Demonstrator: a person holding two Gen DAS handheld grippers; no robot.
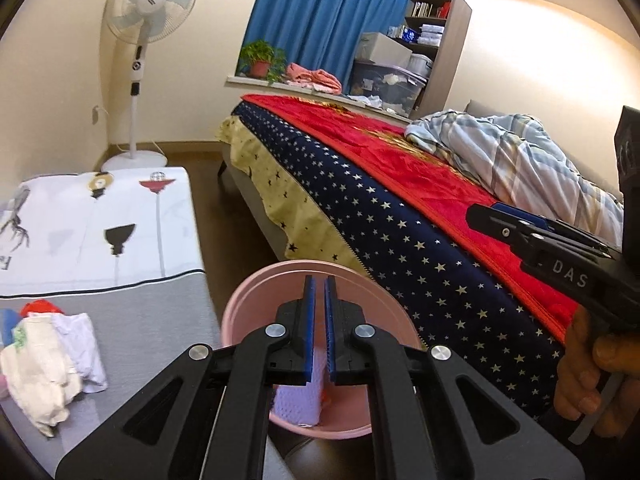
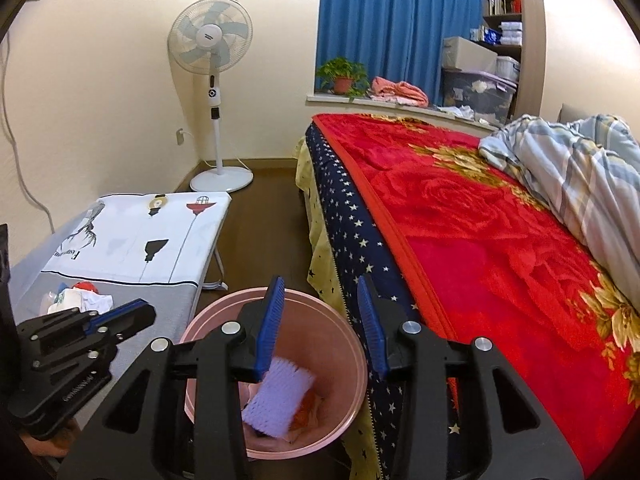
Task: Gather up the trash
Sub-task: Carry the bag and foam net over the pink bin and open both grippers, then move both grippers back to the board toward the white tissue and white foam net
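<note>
A pink round bin (image 1: 240,312) (image 2: 334,364) stands on the floor between a low table and the bed. Inside it lies a pale lilac foam-mesh piece (image 2: 278,398) (image 1: 298,394) on orange and pink scraps; it looks blurred. My right gripper (image 2: 320,292) hangs over the bin, open, with nothing between its blue pads. My left gripper (image 1: 319,280) is over the bin's left side, shut and empty. Each gripper shows in the other's view: the right gripper (image 1: 486,214), the left gripper (image 2: 138,310). A pile of crumpled white, red and blue trash (image 1: 52,354) (image 2: 82,296) sits on the table.
The low table (image 1: 128,292) (image 2: 160,304), under a white printed cloth, is left of the bin. The bed (image 1: 400,188) (image 2: 480,248), with a red blanket and a striped duvet, fills the right. A standing fan (image 1: 148,4) (image 2: 210,36) is in the far corner.
</note>
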